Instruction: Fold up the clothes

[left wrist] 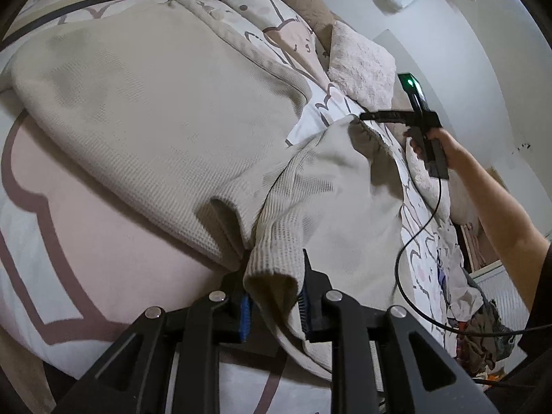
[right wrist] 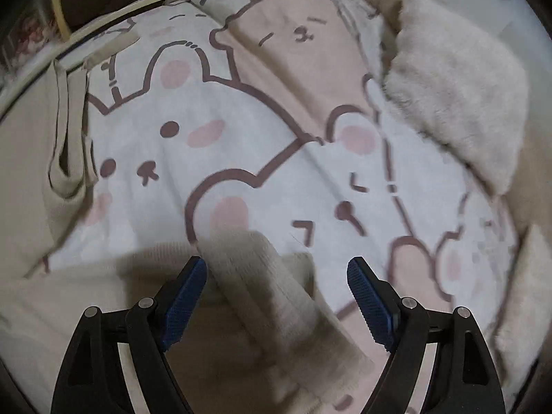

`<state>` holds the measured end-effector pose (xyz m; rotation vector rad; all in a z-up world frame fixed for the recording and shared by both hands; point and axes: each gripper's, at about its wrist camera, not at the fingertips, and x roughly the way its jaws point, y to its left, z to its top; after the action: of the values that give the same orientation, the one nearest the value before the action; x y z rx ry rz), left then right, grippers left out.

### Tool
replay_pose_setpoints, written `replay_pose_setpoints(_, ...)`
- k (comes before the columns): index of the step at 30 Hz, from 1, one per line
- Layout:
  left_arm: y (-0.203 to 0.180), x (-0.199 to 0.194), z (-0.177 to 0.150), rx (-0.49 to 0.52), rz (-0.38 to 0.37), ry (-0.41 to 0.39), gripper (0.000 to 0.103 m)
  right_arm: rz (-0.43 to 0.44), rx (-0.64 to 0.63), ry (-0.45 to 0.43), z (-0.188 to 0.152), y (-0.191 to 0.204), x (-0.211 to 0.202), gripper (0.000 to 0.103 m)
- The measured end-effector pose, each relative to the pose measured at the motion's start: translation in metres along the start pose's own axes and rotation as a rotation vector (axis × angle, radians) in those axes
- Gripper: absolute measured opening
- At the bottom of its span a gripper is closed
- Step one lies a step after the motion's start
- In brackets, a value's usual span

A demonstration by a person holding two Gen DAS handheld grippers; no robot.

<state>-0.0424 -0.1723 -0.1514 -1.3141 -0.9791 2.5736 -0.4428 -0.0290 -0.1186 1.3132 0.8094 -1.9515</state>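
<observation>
Your left gripper is clamped on the ribbed cuff of a beige waffle-knit sweater, the blue pads pressed against the fabric from both sides. The sweater's body lies spread across the bear-print bedspread, and the sleeve runs from your left gripper up toward your right gripper, which sits at the sleeve's far end near a fluffy cream pillow. In the right wrist view, your right gripper has its jaws spread wide apart, with the other ribbed cuff lying between them; the fabric is blurred there, so it seems to touch only the left pad, but you cannot be sure. A black cable hangs from your right gripper over the bedspread.
</observation>
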Motion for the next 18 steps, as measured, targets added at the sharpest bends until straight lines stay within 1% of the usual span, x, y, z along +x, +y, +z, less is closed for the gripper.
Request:
replay_pose_setpoints(3,-0.004,0.002,0.001,0.008,0.005,0.009,0.022,0.093,0.066,0.049,0.007,-0.009,0.012,0.084)
replay_pose_setpoints(5,-0.005,0.001,0.002,0.008,0.010,0.012,0.028,0.139,0.089,0.064,0.007,-0.012,0.018,0.084)
replay_pose_setpoints(6,-0.005,0.001,0.002,0.008,0.013,0.012,0.033,0.161,0.099,0.071,0.006,-0.013,0.020,0.084)
replay_pose_setpoints(7,-0.005,0.001,0.003,0.008,0.016,0.013,0.035,0.176,0.103,0.079,0.006,-0.013,0.021,0.084)
replay_pose_setpoints(9,-0.006,0.000,0.003,0.008,0.023,0.015,0.035,0.212,0.109,0.092,0.006,-0.011,0.024,0.084)
replay_pose_setpoints(12,-0.007,-0.001,0.004,0.008,0.032,0.018,0.035,0.306,0.076,0.106,0.004,0.002,0.020,0.084)
replay_pose_setpoints(14,-0.008,-0.002,0.005,0.010,0.044,0.020,0.035,0.306,0.017,0.110,-0.001,0.015,0.014,0.084)
replay_pose_setpoints(16,-0.007,-0.003,0.006,0.014,0.062,0.019,0.035,0.326,-0.009,0.113,-0.007,0.021,0.008,0.084)
replay_pose_setpoints(18,-0.006,-0.003,0.008,0.008,0.073,0.017,0.035,0.334,-0.032,0.098,-0.015,0.027,-0.001,0.084)
